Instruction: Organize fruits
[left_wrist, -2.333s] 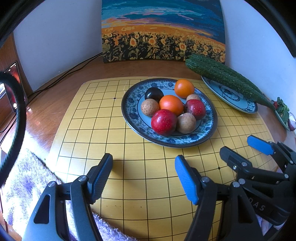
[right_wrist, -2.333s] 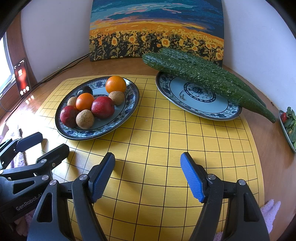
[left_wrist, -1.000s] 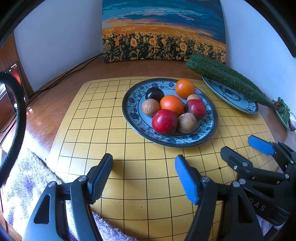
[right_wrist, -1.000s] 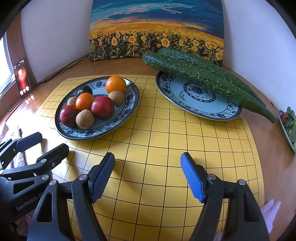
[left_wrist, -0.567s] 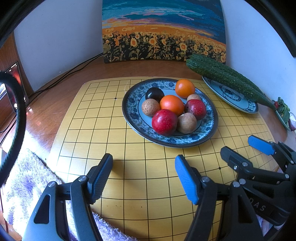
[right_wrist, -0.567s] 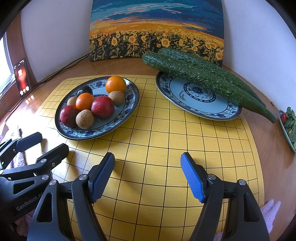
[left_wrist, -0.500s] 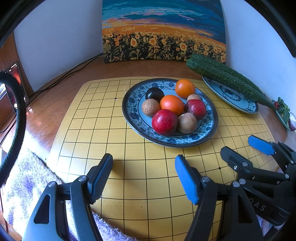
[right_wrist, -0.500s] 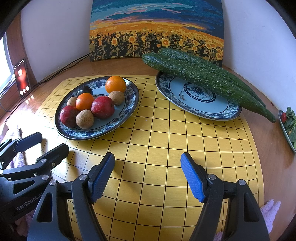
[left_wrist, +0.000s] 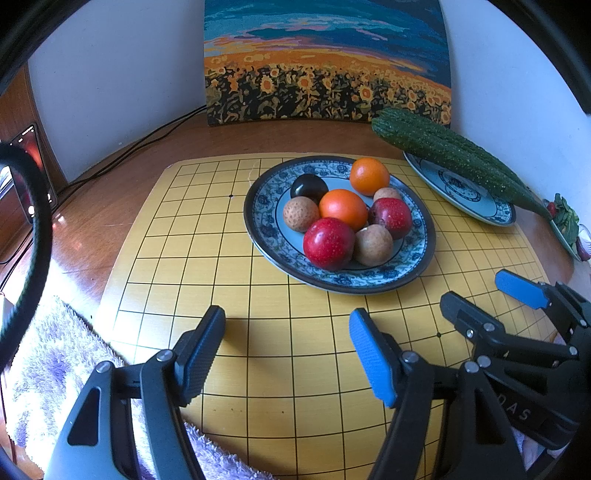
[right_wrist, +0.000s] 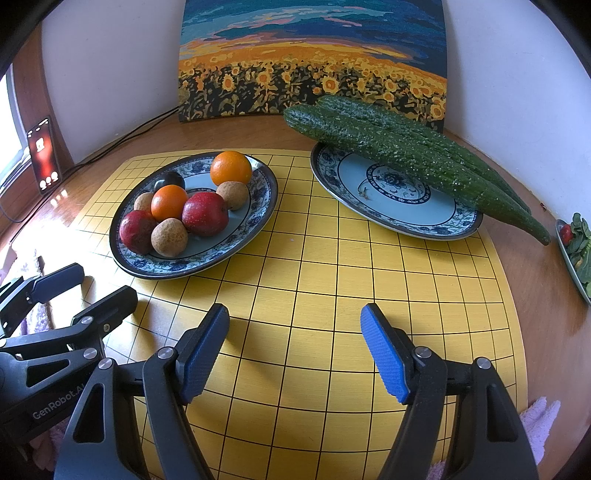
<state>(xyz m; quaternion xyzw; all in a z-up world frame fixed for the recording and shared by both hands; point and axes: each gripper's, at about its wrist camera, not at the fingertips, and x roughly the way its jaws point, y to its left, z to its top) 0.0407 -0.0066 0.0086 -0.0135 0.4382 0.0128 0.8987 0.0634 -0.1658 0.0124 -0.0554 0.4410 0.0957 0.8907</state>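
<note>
Hovering wide-jawed and empty, both hand-held grippers (left_wrist: 286, 350) (right_wrist: 295, 350) face bare board (right_wrist: 332, 277) before the fruit plate (right_wrist: 258, 218).

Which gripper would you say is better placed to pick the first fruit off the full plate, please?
Probably the left gripper: the fruit plate lies straight ahead of its open, empty jaws. From the right gripper, also open and empty, that plate sits off to the left.

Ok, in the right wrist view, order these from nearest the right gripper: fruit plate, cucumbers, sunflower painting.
1. fruit plate, ahead and left of the right gripper, on the grid board.
2. cucumbers, ahead and right, lying across the other plate.
3. sunflower painting, farthest, against the back wall.
</note>
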